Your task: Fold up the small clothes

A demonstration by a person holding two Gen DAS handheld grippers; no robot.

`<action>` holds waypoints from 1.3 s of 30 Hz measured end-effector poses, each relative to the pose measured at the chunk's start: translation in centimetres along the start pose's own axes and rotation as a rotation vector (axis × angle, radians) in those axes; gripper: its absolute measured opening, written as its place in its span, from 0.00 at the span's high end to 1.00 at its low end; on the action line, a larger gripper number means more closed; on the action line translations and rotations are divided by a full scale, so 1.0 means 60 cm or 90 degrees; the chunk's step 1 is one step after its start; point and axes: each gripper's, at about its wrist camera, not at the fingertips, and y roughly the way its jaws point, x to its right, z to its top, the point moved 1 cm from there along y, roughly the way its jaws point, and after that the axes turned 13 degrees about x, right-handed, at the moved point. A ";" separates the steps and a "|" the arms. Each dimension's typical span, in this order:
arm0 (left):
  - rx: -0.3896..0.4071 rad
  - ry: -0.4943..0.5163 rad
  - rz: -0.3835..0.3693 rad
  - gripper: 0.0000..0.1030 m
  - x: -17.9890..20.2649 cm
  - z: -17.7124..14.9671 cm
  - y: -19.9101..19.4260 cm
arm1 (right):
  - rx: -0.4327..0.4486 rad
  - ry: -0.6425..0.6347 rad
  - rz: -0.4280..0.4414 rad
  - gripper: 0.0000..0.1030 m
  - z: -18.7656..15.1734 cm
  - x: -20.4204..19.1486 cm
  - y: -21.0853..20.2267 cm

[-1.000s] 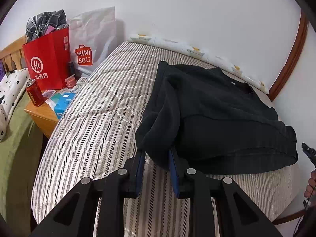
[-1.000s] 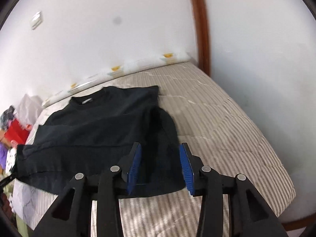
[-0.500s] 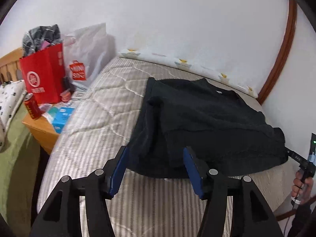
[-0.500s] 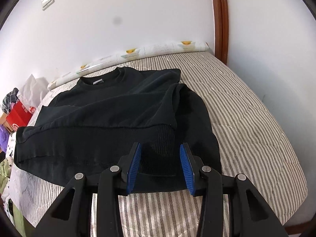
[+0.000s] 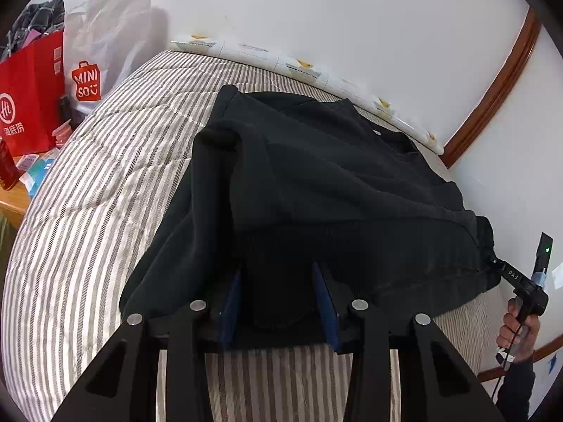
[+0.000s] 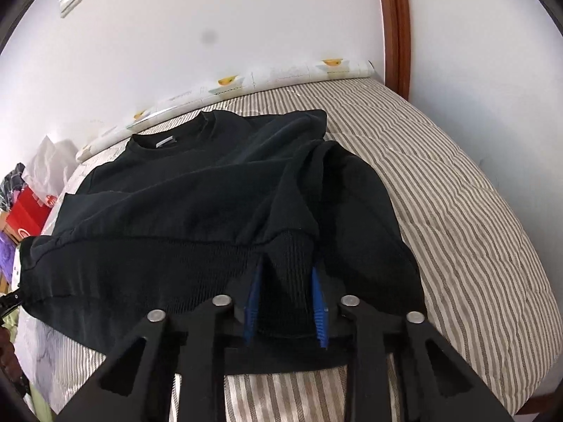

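Note:
A black sweatshirt lies on the striped bed, collar toward the wall, sleeves folded in over the body. My left gripper has its blue pads either side of the ribbed hem at the near left corner, jaws still apart with cloth between them. My right gripper straddles the ribbed hem at the near right corner of the sweatshirt, jaws also apart. The right gripper's tip also shows in the left wrist view.
A red bag and a white Miniso bag stand on a bedside table at the left. A rolled printed sheet lies along the wall. A wooden door frame stands beyond the bed's right side.
My left gripper let go of the sleeve, opened, and moved onto the hem's left corner. My right gripper moved forward onto the hem's right corner. Both sleeves now lie folded inward.

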 end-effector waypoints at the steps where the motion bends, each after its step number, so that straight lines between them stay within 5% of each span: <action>1: 0.006 0.010 0.003 0.77 0.002 0.002 0.001 | 0.001 -0.004 -0.001 0.83 0.003 -0.003 0.002; 2: 0.013 0.018 0.008 0.86 0.004 0.007 0.001 | 0.007 -0.006 0.000 0.84 0.007 -0.005 0.001; 5: 0.030 0.013 0.000 0.93 0.006 0.023 -0.010 | 0.027 -0.004 0.015 0.87 0.026 -0.010 -0.010; 15: 0.097 0.008 -0.014 0.93 0.016 0.103 -0.002 | 0.094 0.087 0.079 0.88 0.114 0.002 -0.004; 30: 0.031 0.008 0.032 0.93 0.007 0.143 0.137 | 0.019 0.077 0.034 0.88 0.129 0.010 0.151; 39: 0.032 0.026 0.027 0.84 0.011 0.146 0.105 | 0.037 0.045 0.017 0.76 0.144 0.011 0.107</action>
